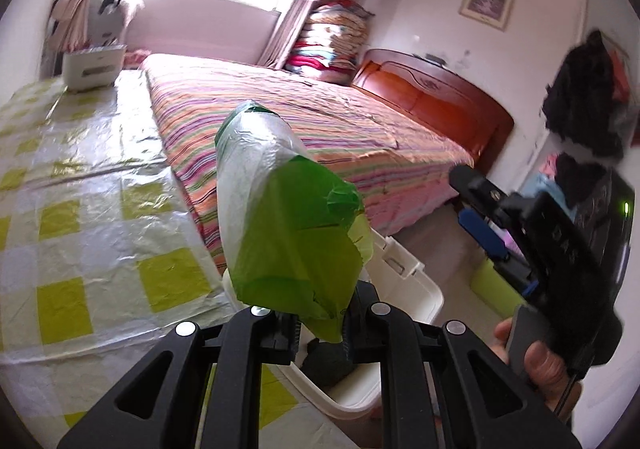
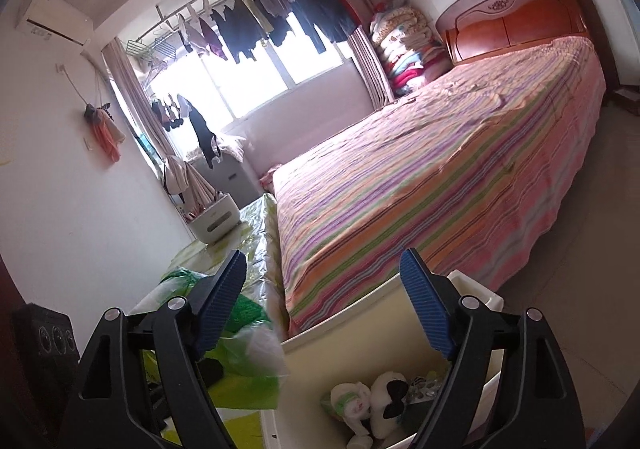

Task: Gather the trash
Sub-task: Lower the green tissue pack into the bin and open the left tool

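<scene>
A green and white plastic bag (image 1: 280, 217) sticks up in front of the left wrist camera, with my left gripper (image 1: 318, 329) shut on its lower end. Under it stands a white bin (image 1: 424, 289) with a dark lump inside. In the right wrist view the bin (image 2: 472, 277) lies just below my right gripper (image 2: 324, 305), which is open with nothing between its blue pads (image 2: 424, 309). Crumpled white tissue (image 2: 352, 401) and a black and white piece (image 2: 392, 397) lie in the bin. The bag (image 2: 244, 333) hangs at that gripper's left. The right gripper (image 1: 476, 205) also shows at the right of the left wrist view, held by a hand (image 1: 536, 361).
A bed with a striped cover (image 2: 440, 185) and a wooden headboard (image 1: 432, 97) fills the middle. Left of it is a table under a yellow-checked plastic cloth (image 1: 80, 209), with a white appliance (image 1: 94, 65) at its far end. A black speaker (image 2: 48, 333) stands at the left.
</scene>
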`<state>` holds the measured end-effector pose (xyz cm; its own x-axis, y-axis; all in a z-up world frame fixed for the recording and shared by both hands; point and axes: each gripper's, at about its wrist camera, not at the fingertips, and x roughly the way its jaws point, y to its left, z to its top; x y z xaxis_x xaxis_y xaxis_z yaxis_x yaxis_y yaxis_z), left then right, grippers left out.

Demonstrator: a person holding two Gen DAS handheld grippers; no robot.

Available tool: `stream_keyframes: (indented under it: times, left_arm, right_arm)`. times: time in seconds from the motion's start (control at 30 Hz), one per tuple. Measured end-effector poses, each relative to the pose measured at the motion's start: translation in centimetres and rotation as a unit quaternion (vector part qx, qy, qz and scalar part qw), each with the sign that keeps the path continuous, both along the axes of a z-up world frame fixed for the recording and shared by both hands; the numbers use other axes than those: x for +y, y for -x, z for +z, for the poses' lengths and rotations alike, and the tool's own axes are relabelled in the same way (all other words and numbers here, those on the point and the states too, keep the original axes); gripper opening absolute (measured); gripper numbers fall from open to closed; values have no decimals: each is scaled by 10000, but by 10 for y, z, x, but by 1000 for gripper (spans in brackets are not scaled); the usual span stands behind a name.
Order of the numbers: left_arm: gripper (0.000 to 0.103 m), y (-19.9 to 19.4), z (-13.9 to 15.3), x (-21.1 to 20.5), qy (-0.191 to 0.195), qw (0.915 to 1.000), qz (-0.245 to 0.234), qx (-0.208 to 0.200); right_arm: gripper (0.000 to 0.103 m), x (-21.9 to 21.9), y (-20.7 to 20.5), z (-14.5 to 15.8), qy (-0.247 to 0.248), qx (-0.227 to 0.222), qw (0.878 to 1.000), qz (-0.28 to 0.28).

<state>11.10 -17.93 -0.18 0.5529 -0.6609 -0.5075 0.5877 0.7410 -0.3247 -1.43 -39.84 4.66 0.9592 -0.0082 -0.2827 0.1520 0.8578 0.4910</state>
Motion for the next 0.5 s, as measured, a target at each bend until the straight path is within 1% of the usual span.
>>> stream_keyframes:
  times: [0.07, 0.17, 0.23, 0.27, 0.3, 0.37, 0.43, 0.5]
  left_arm:
    - [16, 3, 0, -4, -68, 9999, -62, -78]
    - [17, 3, -1, -7, -142, 9998, -136, -78]
    - [36, 3, -1, -9, -202, 9997, -106, -96]
    - [60, 4, 0, -8, -225, 9996, -30, -162]
    - [77, 5, 2, -8, -211, 9995, 50, -241]
    - [81, 10, 6, -2, -140, 9984, 229, -506]
    - [82, 11, 9, 0, -139, 9980, 237, -577]
    - [83, 8, 11, 5, -115, 9979, 318, -559]
  right_arm:
    - [78, 2, -2, -2, -12, -4, 10000, 19]
    - [78, 3, -2, 0, 9, -24, 10000, 27]
    - [78, 3, 0, 2, 22, -36, 10000, 30]
    - [78, 3, 0, 2, 24, -26, 10000, 25]
    - [78, 2, 1, 1, 8, -26, 10000, 26]
    - [78, 2, 0, 0, 0, -20, 10000, 32]
    - [78, 3, 0, -2, -22, -11, 10000, 32]
    - [78, 3, 0, -2, -50, -13, 10000, 42]
